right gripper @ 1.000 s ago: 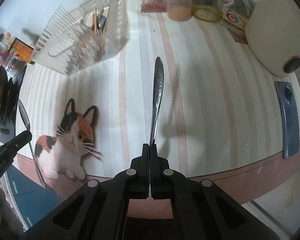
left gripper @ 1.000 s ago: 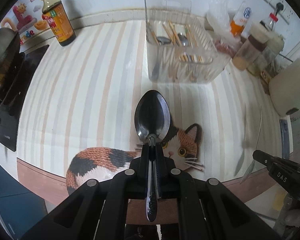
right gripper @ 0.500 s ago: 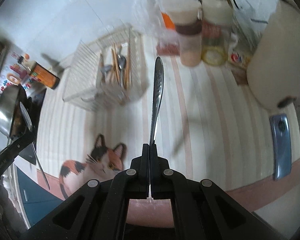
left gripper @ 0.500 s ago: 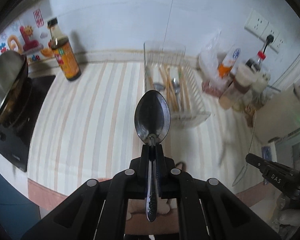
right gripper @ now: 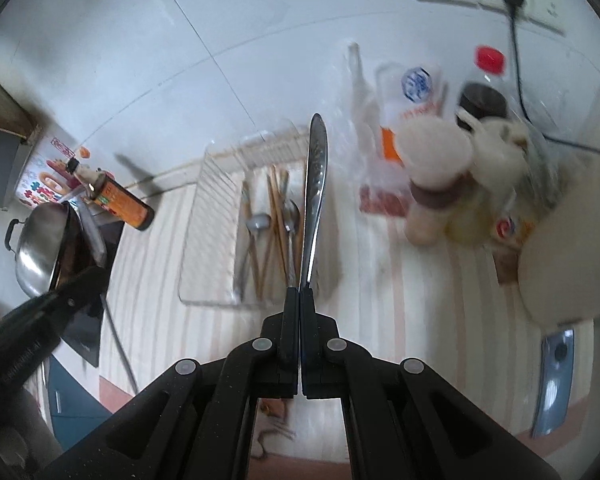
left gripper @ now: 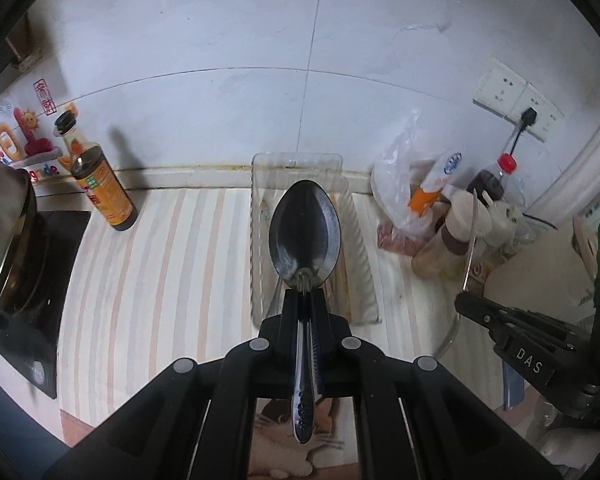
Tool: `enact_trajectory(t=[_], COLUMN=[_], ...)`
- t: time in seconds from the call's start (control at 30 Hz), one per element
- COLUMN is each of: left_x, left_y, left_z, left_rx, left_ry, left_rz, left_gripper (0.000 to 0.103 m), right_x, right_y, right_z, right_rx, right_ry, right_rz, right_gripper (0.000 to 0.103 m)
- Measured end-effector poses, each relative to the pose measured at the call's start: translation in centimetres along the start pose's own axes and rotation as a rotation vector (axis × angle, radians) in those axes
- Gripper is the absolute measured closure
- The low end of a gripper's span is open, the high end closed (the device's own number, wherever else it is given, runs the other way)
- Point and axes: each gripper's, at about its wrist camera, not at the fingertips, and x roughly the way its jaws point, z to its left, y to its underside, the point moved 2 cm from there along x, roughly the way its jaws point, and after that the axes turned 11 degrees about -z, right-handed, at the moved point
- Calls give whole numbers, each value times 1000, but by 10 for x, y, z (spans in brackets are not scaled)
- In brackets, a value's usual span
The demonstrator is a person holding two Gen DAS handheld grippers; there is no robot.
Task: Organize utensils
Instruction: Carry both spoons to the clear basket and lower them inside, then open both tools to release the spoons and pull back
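Note:
My left gripper [left gripper: 305,294] is shut on the neck of a steel spoon [left gripper: 305,232], whose bowl points forward over a clear plastic tray [left gripper: 362,248]. My right gripper [right gripper: 300,292] is shut on a slim metal utensil [right gripper: 315,184]; its patterned handle end points away, above the same tray [right gripper: 212,232]. Chopsticks [right gripper: 276,216] and a few spoons [right gripper: 258,222] lie in the tray's right half. Each gripper shows in the other's view: the right gripper [left gripper: 466,304] at the right edge, the left gripper [right gripper: 88,276] at the left edge. Both hang well above the striped counter.
A soy sauce bottle [left gripper: 100,188] stands left of the tray, with a wok [left gripper: 4,236] on a black stove beyond it. Jars, bottles and a plastic bag [left gripper: 400,176] crowd the right. A white cooker [right gripper: 560,272] and a blue phone [right gripper: 554,376] sit far right.
Both grippers have risen and tilted up toward the wall while still gripping their utensils. The tray now sits right under both utensil tips, and the cat mat has slid to the bottom edge.

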Motion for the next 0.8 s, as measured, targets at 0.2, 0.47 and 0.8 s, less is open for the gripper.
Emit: enact_trajectory(t=[0.2,0.47,0.8], left_x=[37,97,133], left_y=[-20,-30,-25], left_z=[9,24,33], left_rx=[-39,-136,-175], left_ry=[2,49,36], left_rz=[46,171,254], left_gripper=[99,99,97], right_x=[37,99,153], right_y=[-31,-44,-36], right_z=[7,15,16], right_rx=[22,39,11], right_ry=[-30,-71,-60], right_rz=[34,132,233], right_gripper=[103,103,102])
